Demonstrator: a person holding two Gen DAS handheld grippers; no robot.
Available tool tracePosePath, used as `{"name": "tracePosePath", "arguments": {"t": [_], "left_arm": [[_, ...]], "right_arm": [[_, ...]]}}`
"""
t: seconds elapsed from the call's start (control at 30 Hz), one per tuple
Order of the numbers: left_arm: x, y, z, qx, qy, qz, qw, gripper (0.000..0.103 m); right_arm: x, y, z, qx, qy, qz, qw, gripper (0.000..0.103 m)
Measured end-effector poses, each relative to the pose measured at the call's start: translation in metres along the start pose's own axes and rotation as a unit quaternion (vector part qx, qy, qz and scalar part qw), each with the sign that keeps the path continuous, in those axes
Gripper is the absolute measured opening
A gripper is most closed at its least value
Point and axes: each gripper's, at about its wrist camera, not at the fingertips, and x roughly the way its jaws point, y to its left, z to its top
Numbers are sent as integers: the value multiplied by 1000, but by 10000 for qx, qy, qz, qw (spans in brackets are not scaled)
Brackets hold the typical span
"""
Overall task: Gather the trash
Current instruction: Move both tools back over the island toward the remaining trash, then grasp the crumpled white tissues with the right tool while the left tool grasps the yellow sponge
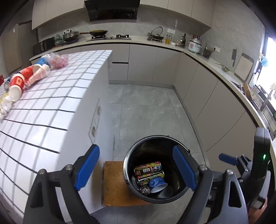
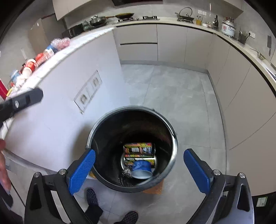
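Hovering over the bin [image 2: 96,131], both grippers (left [image 1: 136,168], right [image 2: 139,170]) gape wide, holding nothing.

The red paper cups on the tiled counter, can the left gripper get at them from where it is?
Probably yes: the left gripper is open and empty, and nothing stands between it and the red paper cups.

Grey tiled floor [image 1: 151,106], beige handleless base cabinets [image 1: 143,63] in an L under a pale countertop [image 1: 198,55], black range hood [image 1: 112,10], gas hob [image 1: 110,37], white-tiled island [image 1: 51,96], bright window [image 1: 270,69] at right
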Motion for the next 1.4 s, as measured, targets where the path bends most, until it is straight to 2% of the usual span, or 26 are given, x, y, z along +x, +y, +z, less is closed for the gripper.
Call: {"name": "tracePosePath", "arguments": {"t": [0.13,0.37,0.67,1.0,1.4], "left_arm": [[-14,18,4,-55,-115,172,9998,88],[-36,78,1,-465,-242,624,9967,88],[-66,169,-5,-948,-406,1021,9894,88],[-82,289,-6,-1303,-427,1289,9821,88],[-77,409,-4,-1599,-337,1461,9757,88]], "right_arm": [[-17,12,19,14,-213,48,9998,103],[-25,53,48,-206,-406,225,9987,103],[-27,131,77,-565,-546,375,9962,103],[-15,255,111,-1005,-588,705,9907,103],[27,398,146,-1416,-527,982,9836,103]]}}
